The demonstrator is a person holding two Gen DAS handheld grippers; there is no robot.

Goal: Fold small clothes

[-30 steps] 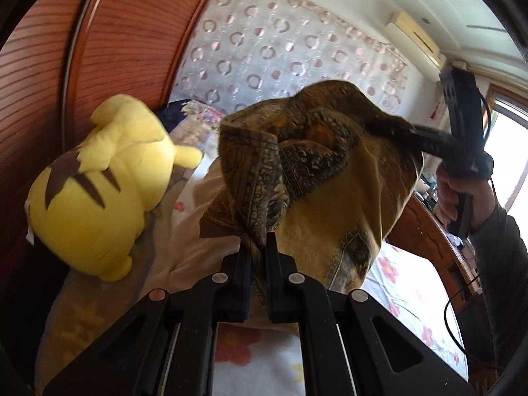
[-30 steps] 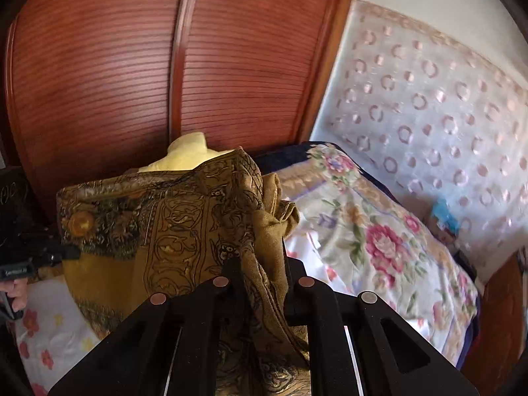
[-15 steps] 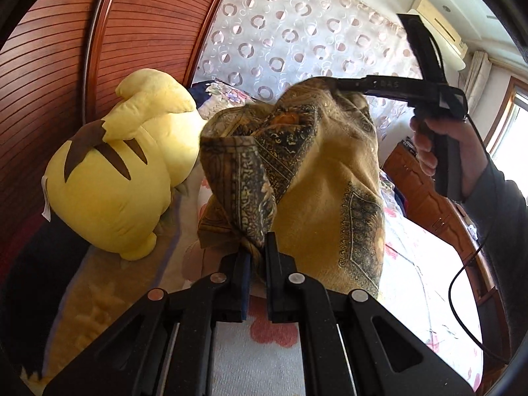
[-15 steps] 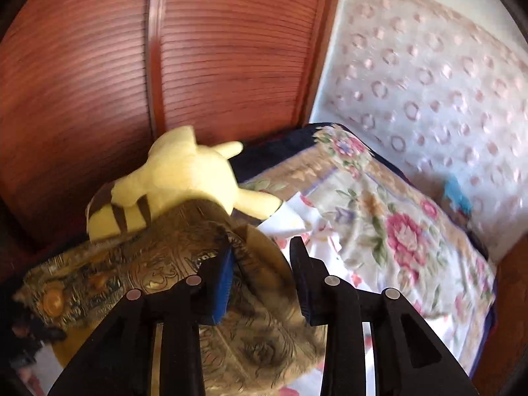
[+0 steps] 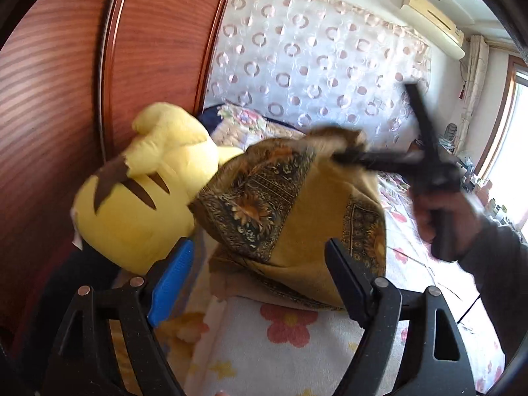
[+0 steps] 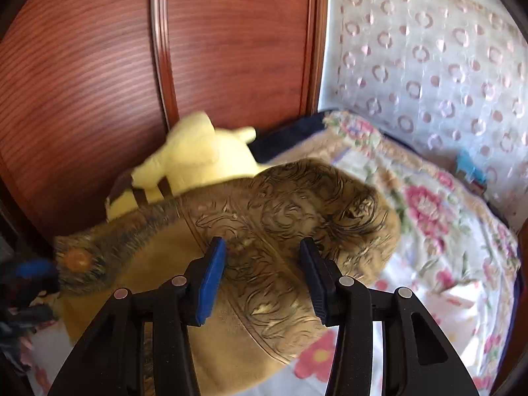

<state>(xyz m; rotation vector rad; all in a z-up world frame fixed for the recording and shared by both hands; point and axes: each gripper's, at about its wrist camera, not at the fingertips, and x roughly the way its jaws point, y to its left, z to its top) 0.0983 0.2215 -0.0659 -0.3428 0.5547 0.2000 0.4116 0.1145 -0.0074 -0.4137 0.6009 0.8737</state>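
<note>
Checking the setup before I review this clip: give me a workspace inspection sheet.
Surface: floral bedsheet.
Job's things: mustard patterned cloth lying heaped on the sheet.
Clutter: yellow plush toy beside the cloth.
Grippers: left gripper open, jaws just opened, nothing between them; right gripper open above the cloth, jaws just opening.
Cables: thin dark cable at the bed's edge.
Surroundings: wooden wardrobe, patterned curtain.
</note>
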